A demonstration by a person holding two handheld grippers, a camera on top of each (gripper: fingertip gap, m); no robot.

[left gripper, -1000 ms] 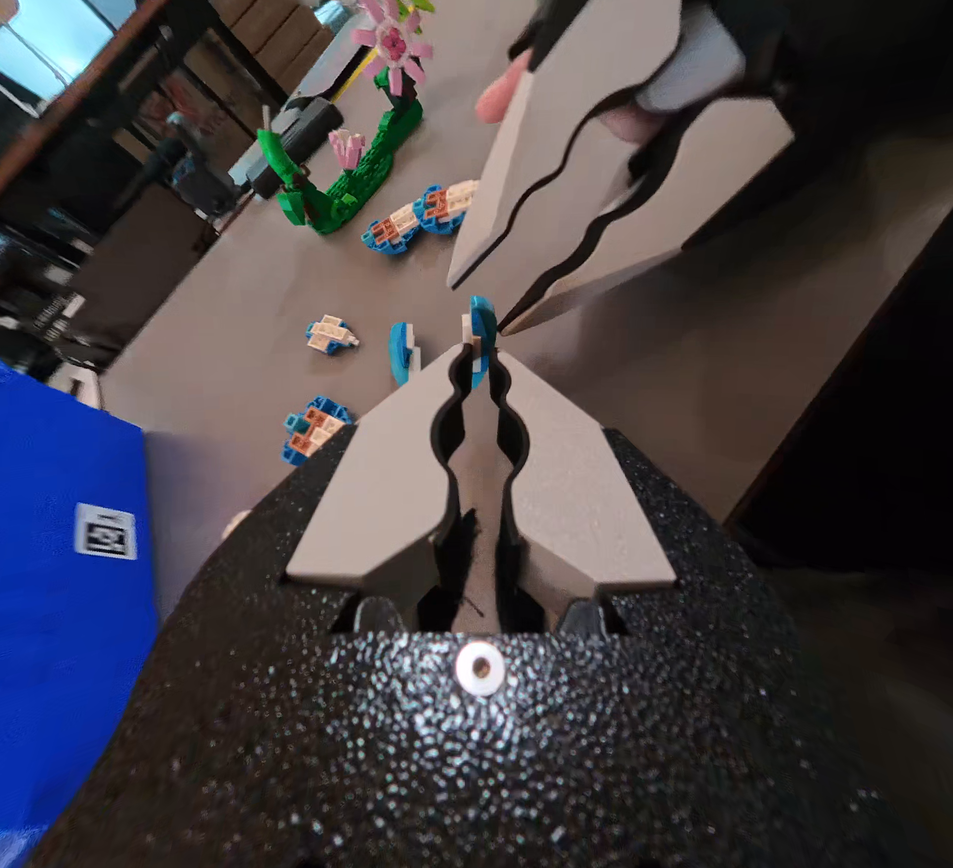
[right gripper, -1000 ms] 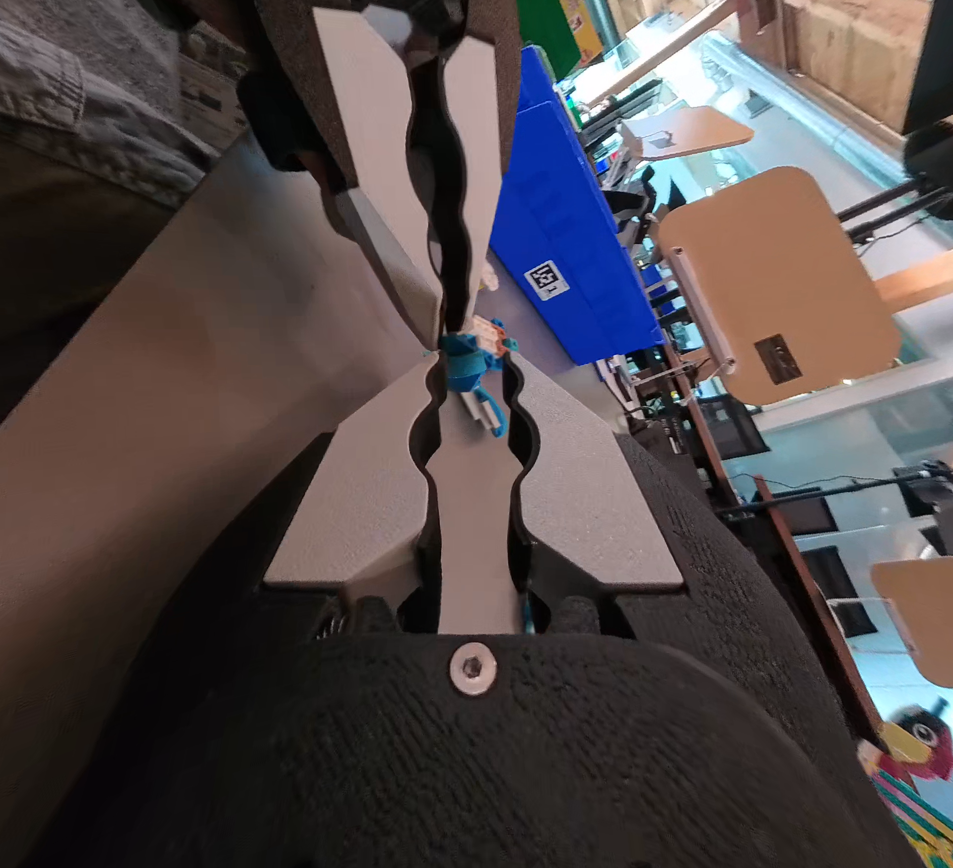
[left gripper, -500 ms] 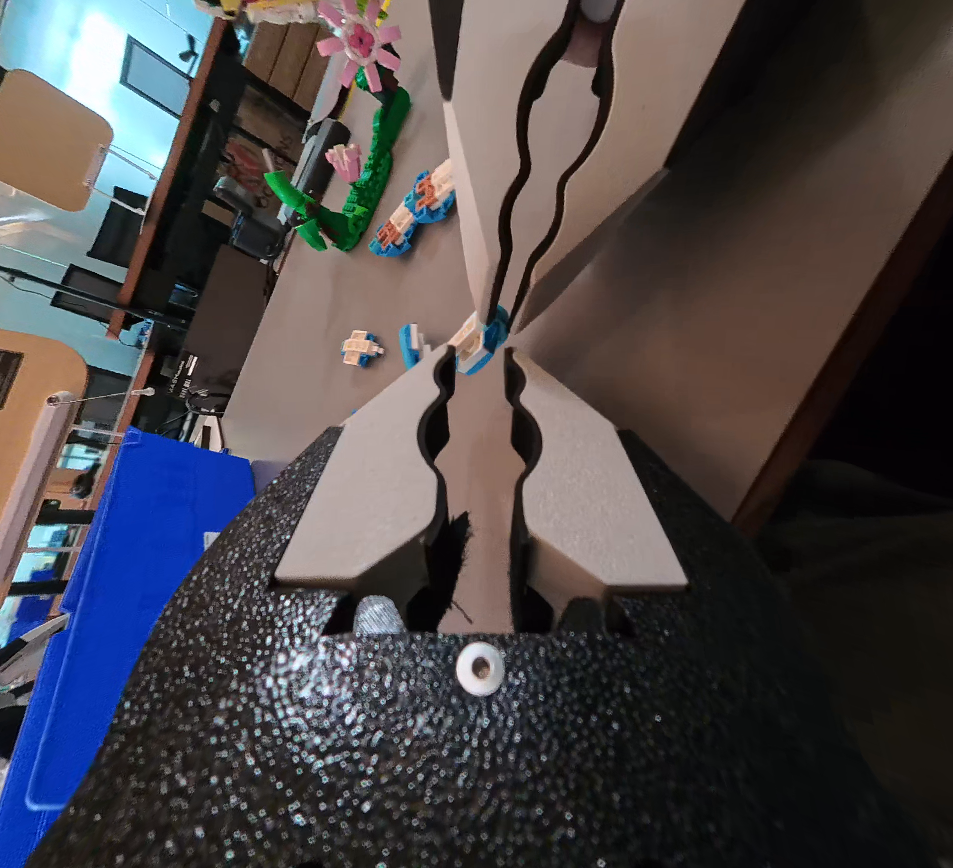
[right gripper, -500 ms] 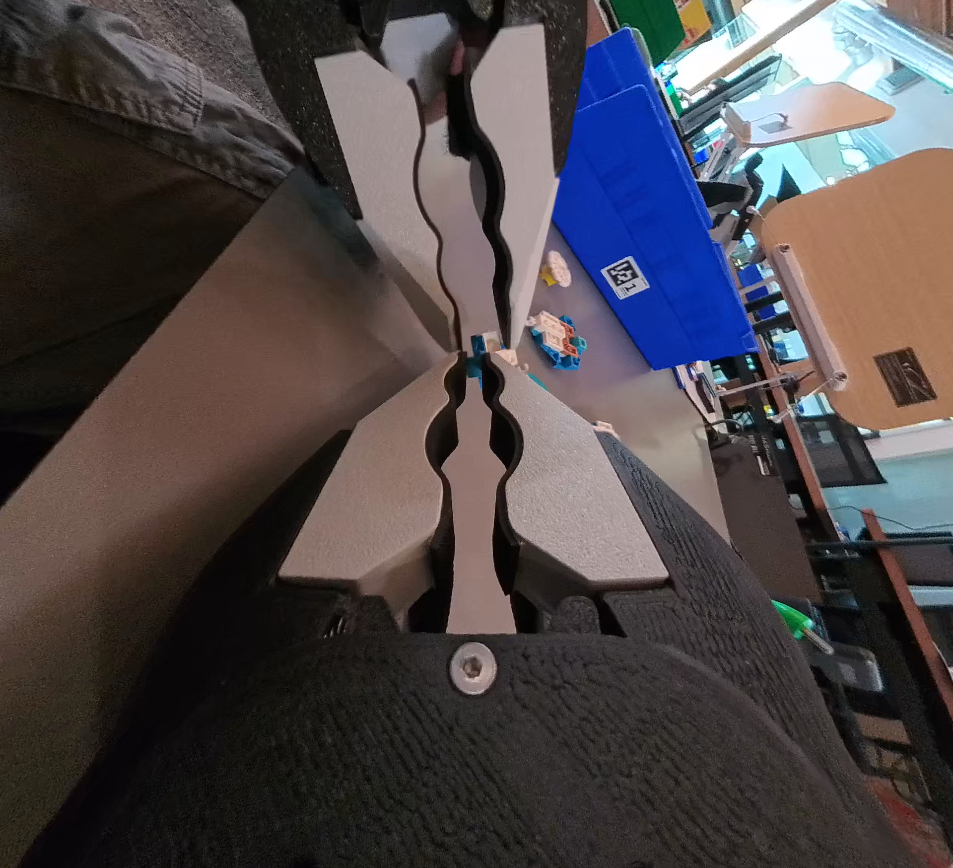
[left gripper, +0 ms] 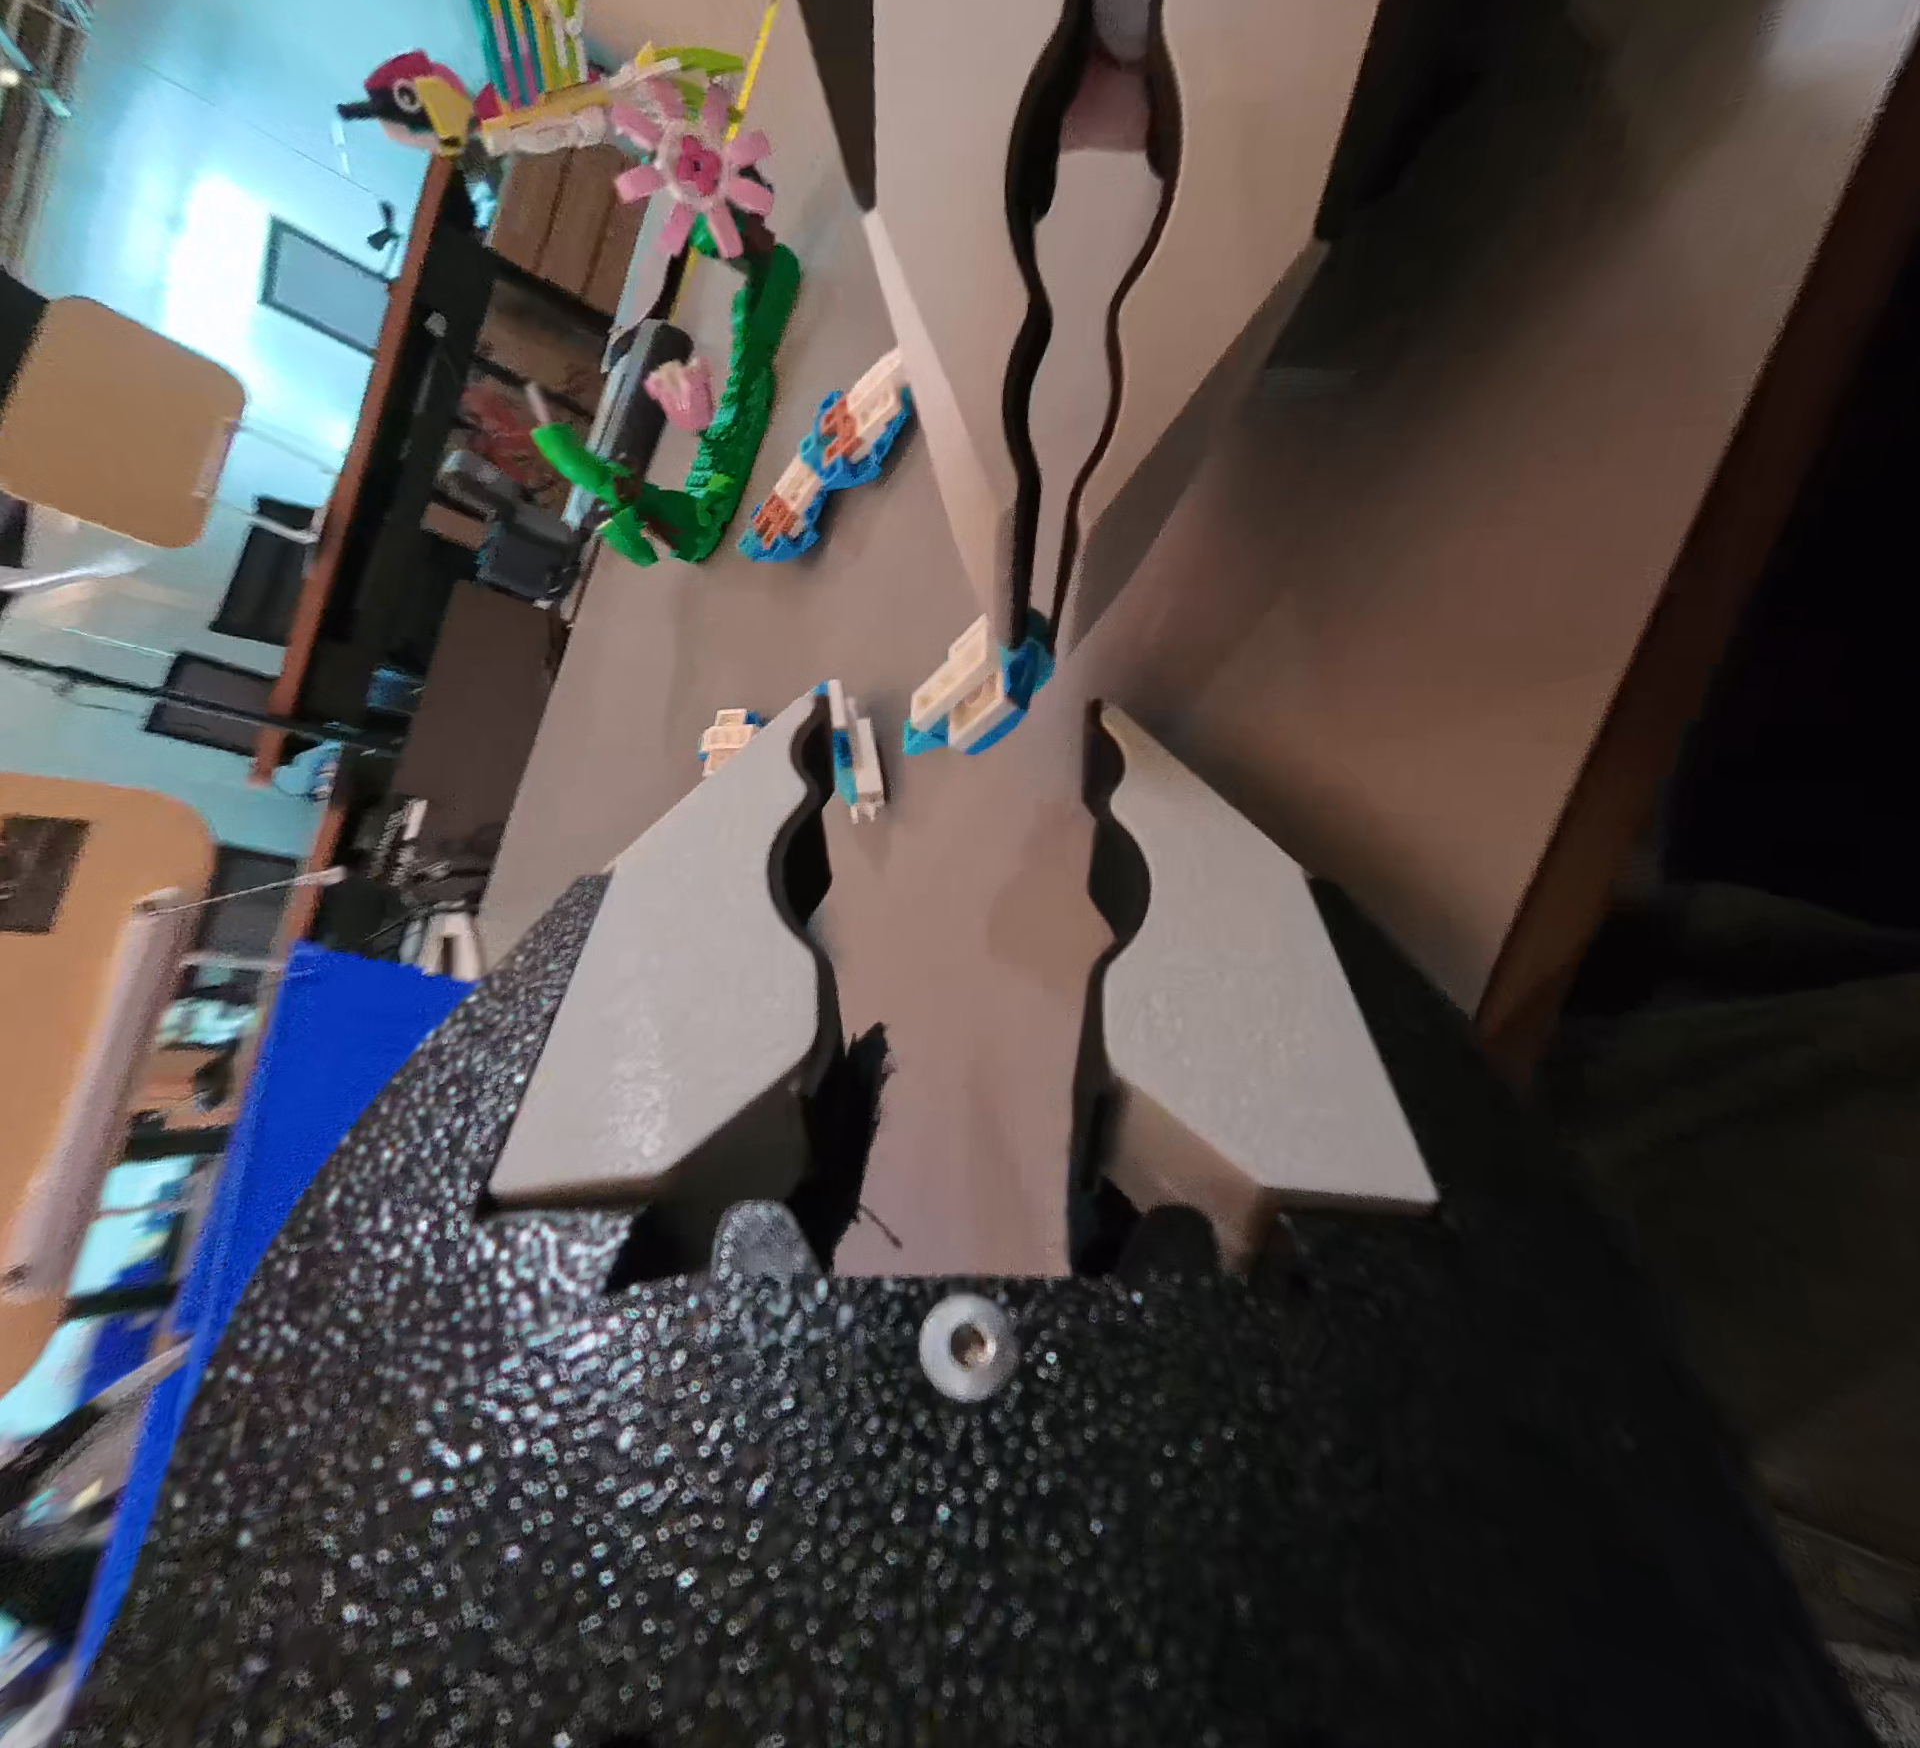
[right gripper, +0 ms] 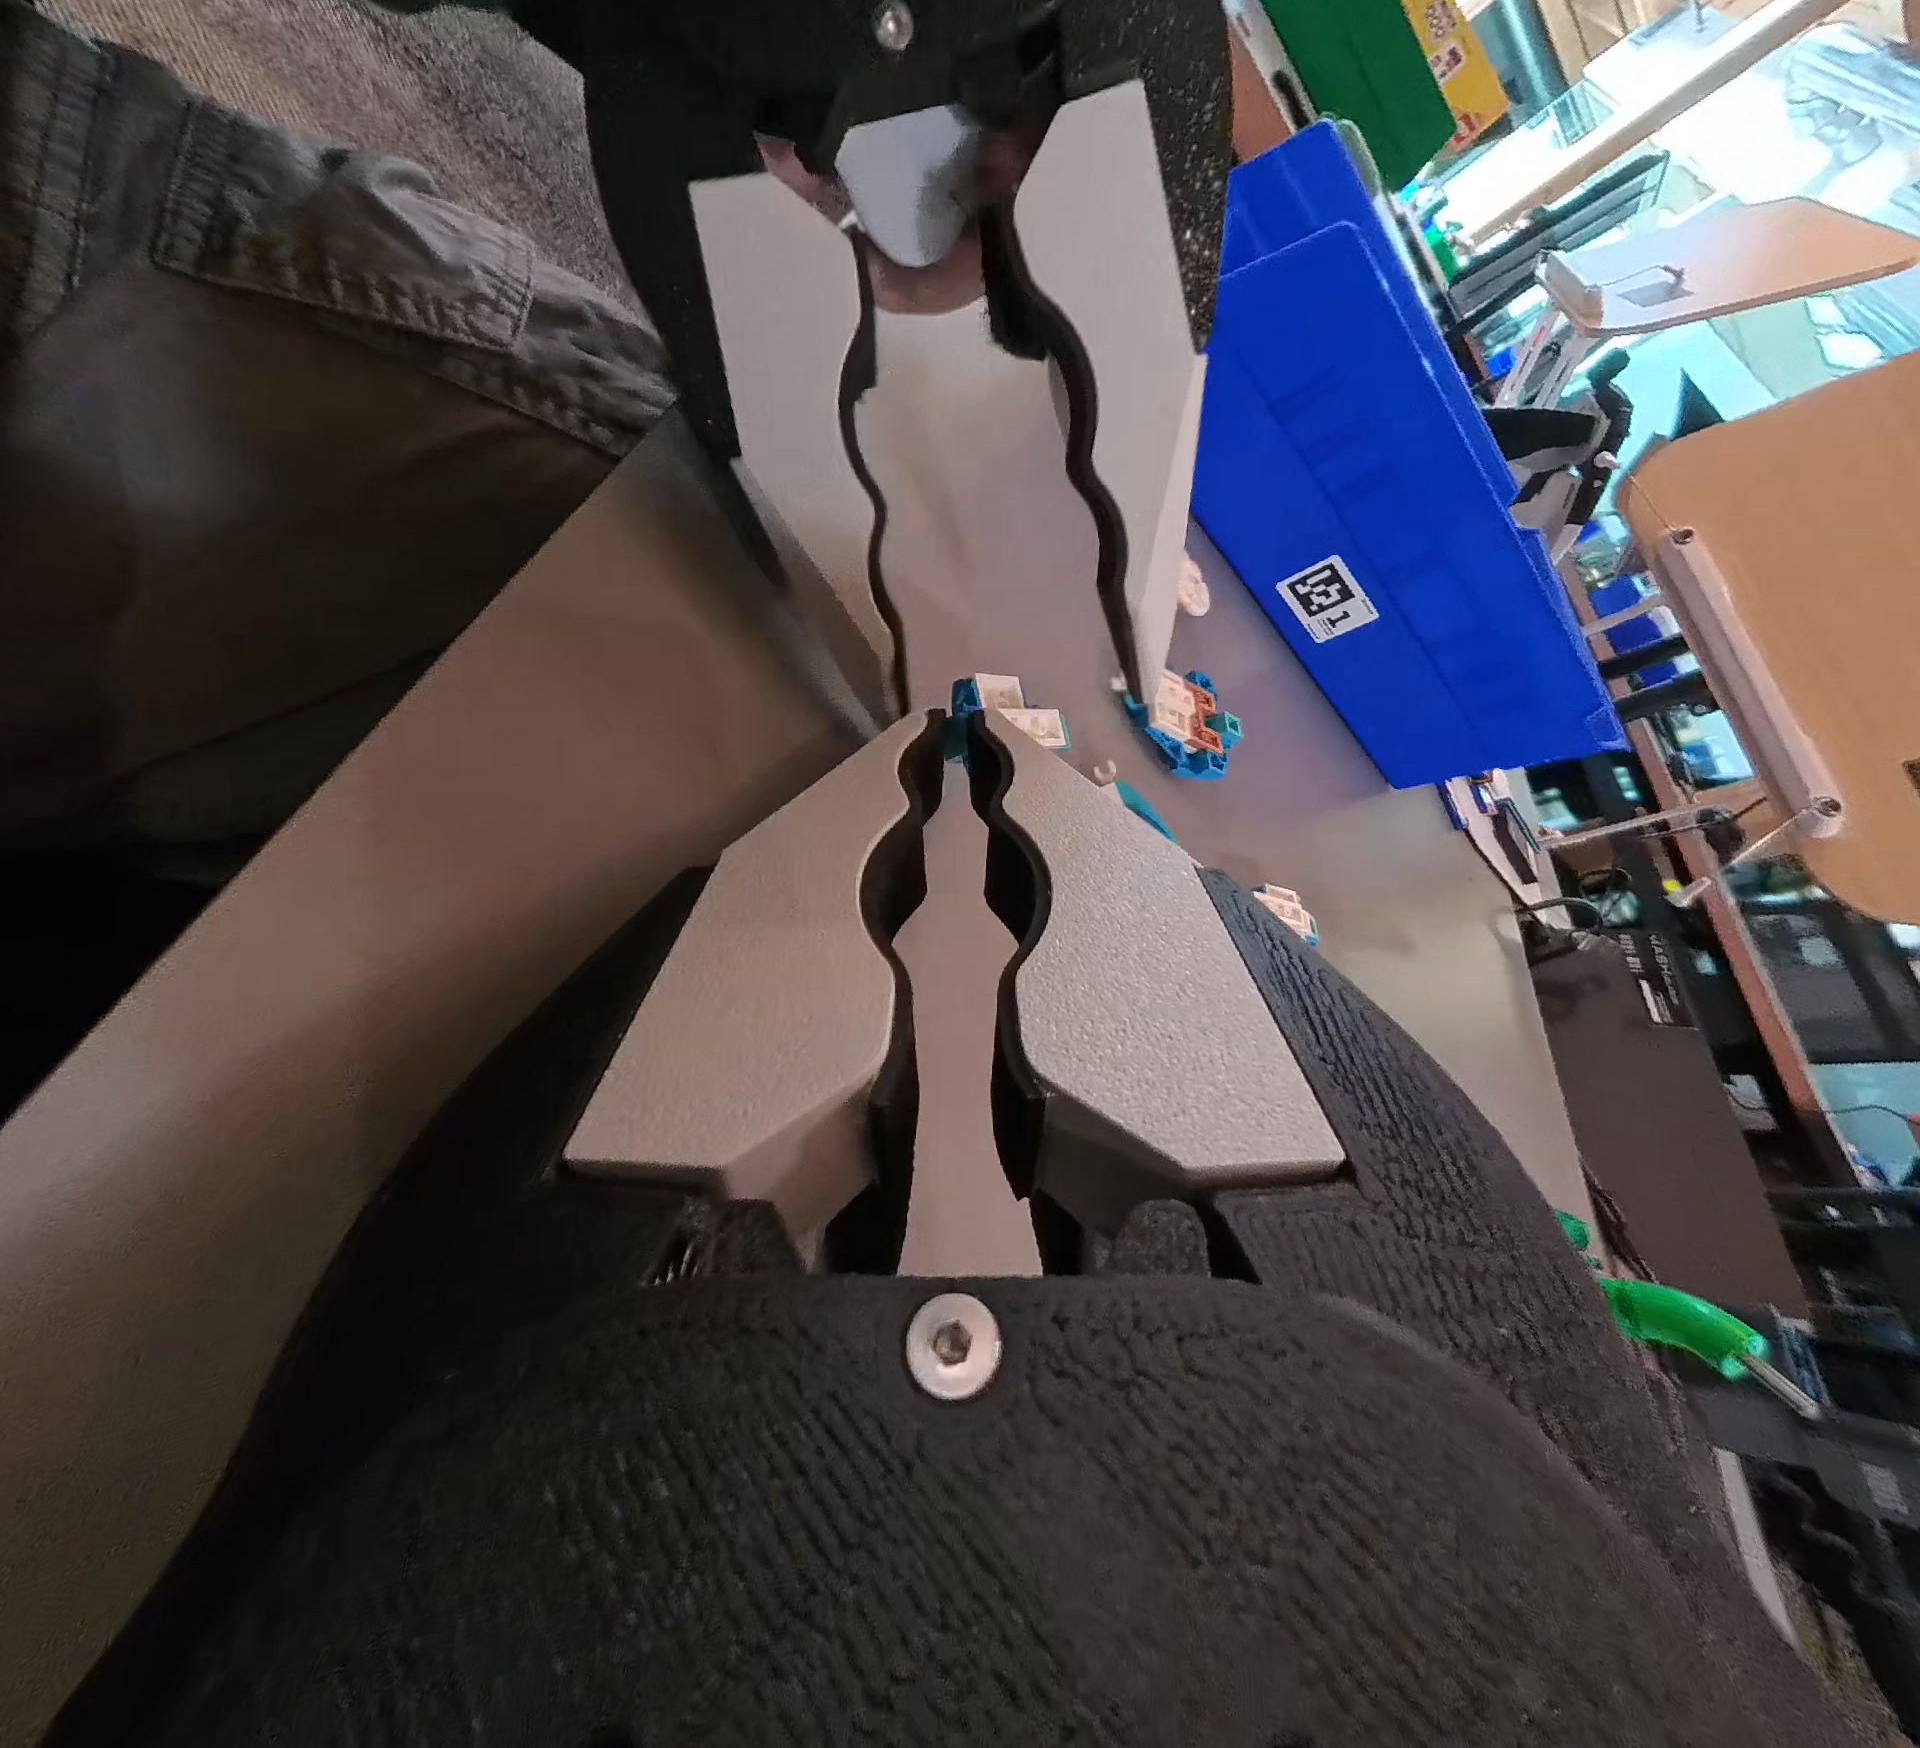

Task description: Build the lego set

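My right gripper is shut on a small blue and white brick piece, pinching its blue edge just above the grey table. In the left wrist view the same gripper comes down from the top with the piece at its tips. My left gripper is open and empty, its jaws on either side of the piece without touching it. It faces the right gripper from above in the right wrist view. A thin blue and white piece lies by its left finger.
A blue, white and orange piece lies near a blue bin. Farther along the table are a small white piece, a blue-white-orange strip, a green brick plant with a pink flower, and a brick bird. A person's sleeve is at the left.
My left gripper has opened and let go of the blue and white piece. My right gripper has closed on it and now holds it alone.
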